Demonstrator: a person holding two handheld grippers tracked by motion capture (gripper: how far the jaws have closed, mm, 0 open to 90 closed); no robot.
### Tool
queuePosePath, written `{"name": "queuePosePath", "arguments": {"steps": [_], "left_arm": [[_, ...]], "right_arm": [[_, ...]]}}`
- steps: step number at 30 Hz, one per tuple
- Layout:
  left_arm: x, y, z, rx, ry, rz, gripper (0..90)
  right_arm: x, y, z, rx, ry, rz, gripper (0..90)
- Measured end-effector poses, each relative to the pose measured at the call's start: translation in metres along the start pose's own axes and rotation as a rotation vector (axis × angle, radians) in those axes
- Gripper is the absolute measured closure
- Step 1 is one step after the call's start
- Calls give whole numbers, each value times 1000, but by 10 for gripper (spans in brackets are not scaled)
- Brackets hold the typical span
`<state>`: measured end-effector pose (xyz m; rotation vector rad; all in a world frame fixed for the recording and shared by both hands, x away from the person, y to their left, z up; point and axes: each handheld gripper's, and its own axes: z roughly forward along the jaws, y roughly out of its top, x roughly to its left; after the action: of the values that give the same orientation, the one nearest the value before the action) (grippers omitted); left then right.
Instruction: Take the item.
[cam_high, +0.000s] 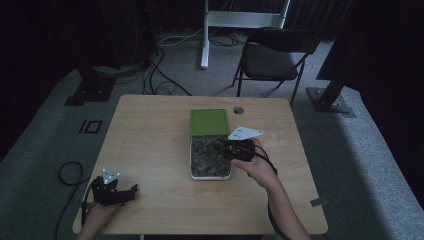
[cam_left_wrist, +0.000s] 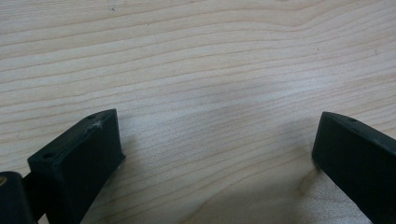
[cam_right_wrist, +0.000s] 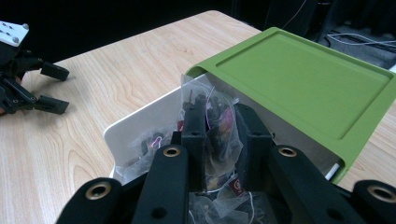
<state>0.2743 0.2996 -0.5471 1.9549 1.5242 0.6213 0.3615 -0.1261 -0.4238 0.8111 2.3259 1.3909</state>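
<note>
High view: right gripper (cam_high: 226, 148) over white box (cam_high: 192, 172), left gripper (cam_high: 131, 192) low at table edge.

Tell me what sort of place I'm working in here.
Probably a lab or recording studio, not a home: dark curtains surround a lone wooden table, cables run across grey carpet, and a folding chair stands beside stand bases.

one table (cam_high: 150, 150), one white box (cam_high: 192, 165), one green lid (cam_high: 209, 121), two tools, many sachets (cam_right_wrist: 212, 126)
</note>
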Motion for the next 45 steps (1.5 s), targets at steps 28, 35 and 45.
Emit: {"name": "queuePosePath", "arguments": {"steps": [28, 35, 45], "left_arm": [[0, 0, 0, 0, 0, 0, 20], [0, 0, 0, 1, 0, 2, 21], [0, 0, 0, 0, 0, 0, 21]], "right_arm": [[-26, -8, -27, -64, -99, 88, 762], [-37, -11, -37, -82, -136, 113, 762], [-52, -13, -51, -105, -189, 141, 762]]}}
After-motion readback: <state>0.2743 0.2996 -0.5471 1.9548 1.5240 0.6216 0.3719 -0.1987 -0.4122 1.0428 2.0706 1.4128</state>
